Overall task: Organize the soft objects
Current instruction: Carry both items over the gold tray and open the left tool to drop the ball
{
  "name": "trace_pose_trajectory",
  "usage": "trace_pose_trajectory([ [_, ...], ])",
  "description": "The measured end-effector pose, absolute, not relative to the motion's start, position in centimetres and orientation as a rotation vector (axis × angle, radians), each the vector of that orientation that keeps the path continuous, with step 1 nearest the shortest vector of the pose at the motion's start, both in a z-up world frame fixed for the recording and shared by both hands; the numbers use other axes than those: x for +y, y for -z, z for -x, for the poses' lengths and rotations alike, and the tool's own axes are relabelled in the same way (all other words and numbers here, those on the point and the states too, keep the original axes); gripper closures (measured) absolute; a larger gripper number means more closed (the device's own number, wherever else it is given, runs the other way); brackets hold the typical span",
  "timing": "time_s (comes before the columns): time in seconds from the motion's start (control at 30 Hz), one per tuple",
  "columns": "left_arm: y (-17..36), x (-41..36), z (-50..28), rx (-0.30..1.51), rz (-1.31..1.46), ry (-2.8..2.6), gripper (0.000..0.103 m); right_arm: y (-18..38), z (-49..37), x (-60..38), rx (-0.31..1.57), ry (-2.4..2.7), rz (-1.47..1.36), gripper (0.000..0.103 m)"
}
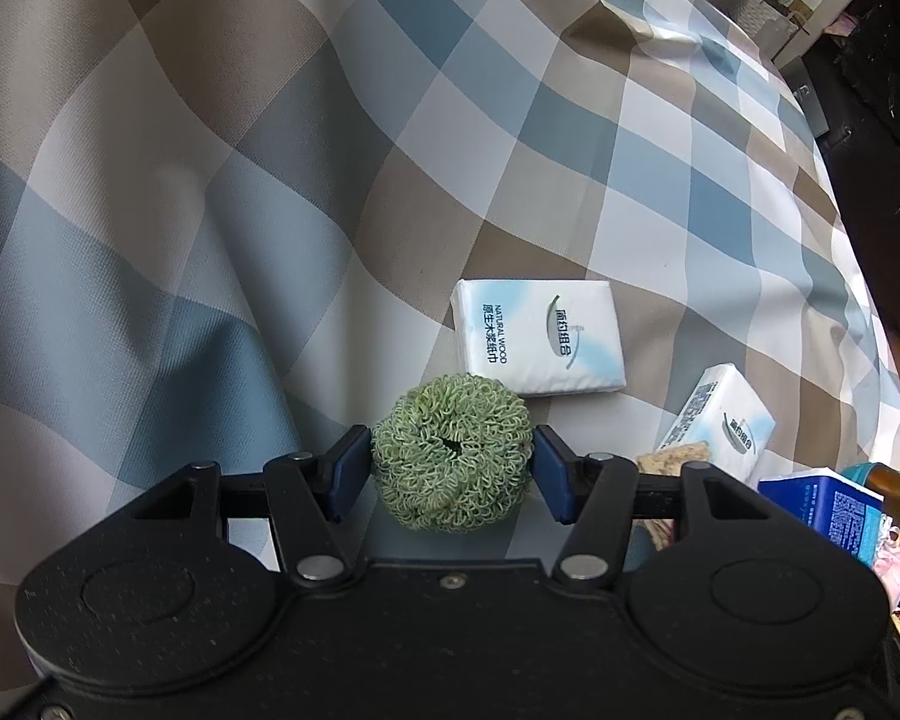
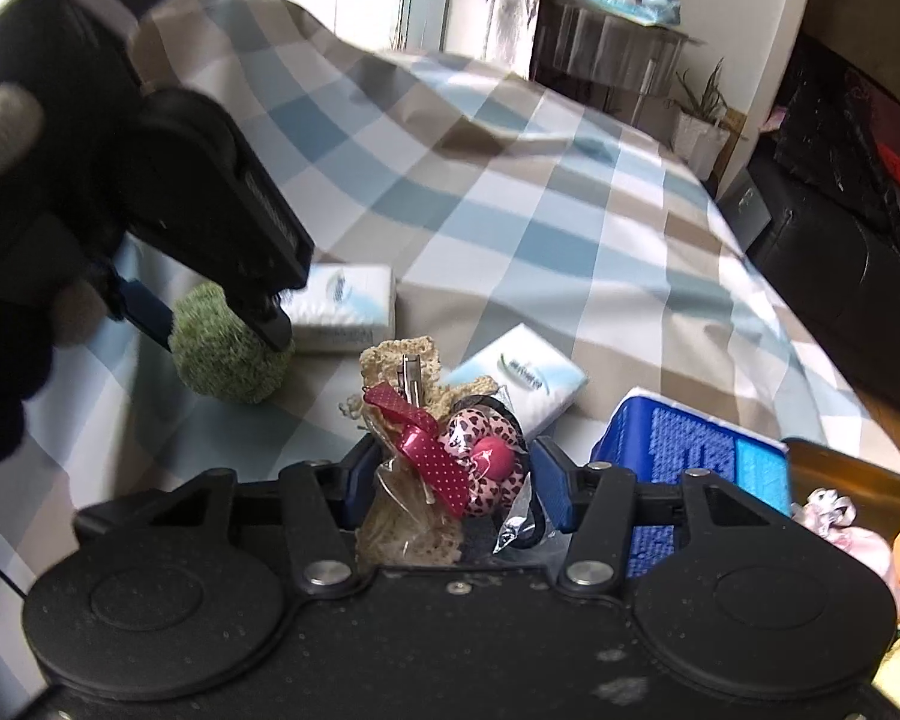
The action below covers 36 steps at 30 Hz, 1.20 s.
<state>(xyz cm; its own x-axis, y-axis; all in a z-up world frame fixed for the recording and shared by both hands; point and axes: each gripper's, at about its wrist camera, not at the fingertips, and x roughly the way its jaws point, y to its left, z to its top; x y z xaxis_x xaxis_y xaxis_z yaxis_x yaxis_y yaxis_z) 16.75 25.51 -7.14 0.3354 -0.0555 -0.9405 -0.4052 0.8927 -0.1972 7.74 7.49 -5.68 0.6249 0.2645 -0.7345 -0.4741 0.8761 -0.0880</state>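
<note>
A green loopy scrubber ball sits between the blue pads of my left gripper, which is shut on it just above the checked bedspread. In the right wrist view that left gripper holds the same ball at the left. A wrapped hair accessory, leopard-print pink with a red dotted ribbon and beige lace, fills the gap of my right gripper, and both pads touch it. Two white tissue packs lie flat on the spread.
A blue packet lies right of my right gripper, by a brown rim with soft pink items beyond. A dark cabinet flanks the bed's right side. A gloved hand holds the left tool.
</note>
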Motion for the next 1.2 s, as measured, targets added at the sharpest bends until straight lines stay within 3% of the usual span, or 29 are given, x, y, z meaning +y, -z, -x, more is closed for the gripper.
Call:
trace_pose_trajectory([
  [0.37,6.0,25.0,-16.2,1.172,0.384,-0.251,0.048,-0.9,-4.7,4.2,0.684,-0.417,0.221,0.050],
  [0.8,4.3,20.9,-14.7,1.102,0.198,-0.192,0.048,-9.4,1.3,-10.0,0.508,-0.151,0.088,0.050],
  [1.2,0.1,14.5,-11.4,1.054,0.156,-0.073,0.048,-8.7,-1.3,-23.1,0.508,0.082,-0.109,0.050],
])
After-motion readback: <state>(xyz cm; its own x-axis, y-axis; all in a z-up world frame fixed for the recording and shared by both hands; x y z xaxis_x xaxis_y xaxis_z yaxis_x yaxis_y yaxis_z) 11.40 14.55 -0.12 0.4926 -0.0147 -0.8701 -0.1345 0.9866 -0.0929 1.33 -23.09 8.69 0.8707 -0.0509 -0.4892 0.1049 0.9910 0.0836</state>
